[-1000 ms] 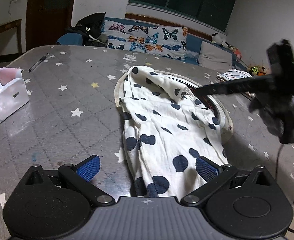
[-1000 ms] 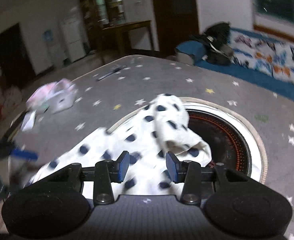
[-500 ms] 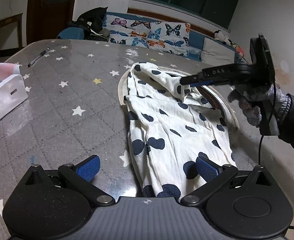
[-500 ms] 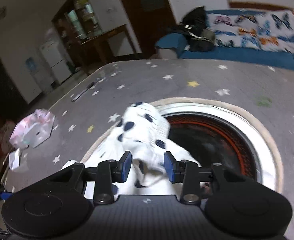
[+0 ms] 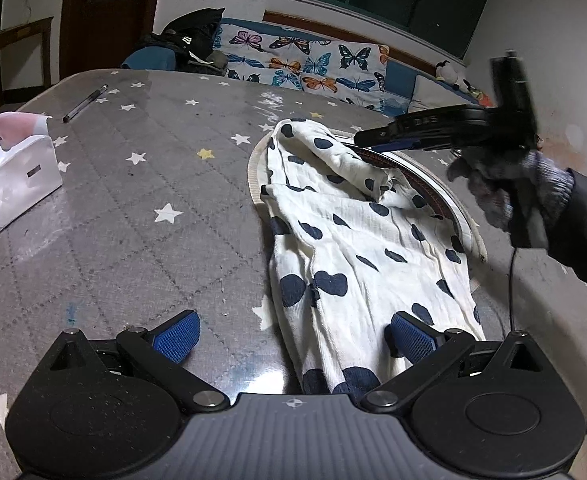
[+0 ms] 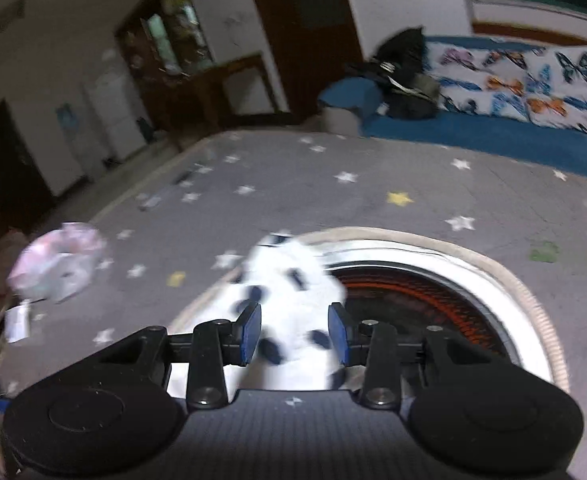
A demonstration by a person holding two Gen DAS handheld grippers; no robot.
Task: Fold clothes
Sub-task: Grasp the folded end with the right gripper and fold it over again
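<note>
Ahead of the left gripper (image 5: 293, 338), whose blue-padded fingers stand wide apart, the white cloth garment with dark blue blotches (image 5: 357, 236) lies rumpled in a long strip on the grey star-printed table (image 5: 133, 208), its near end running between and under the spread pads, its far end draped over the round white-rimmed heater set into the tabletop (image 5: 459, 216). To that claw's left sits a white tissue pack (image 5: 13, 176); far left ahead, a pen (image 5: 84, 103).

To the right, a gloved hand (image 5: 505, 184) holds the right gripper (image 6: 295, 330) above the far end, pads parted with cloth between them but not pinched.

A clean fold, I judge, wants both claws gripping matching edges, with the cloth tensioned flat first.

The right wrist view is motion-blurred. The garment's type, hems and sleeves cannot be made out, and its near end is hidden behind the left claw's body.
</note>
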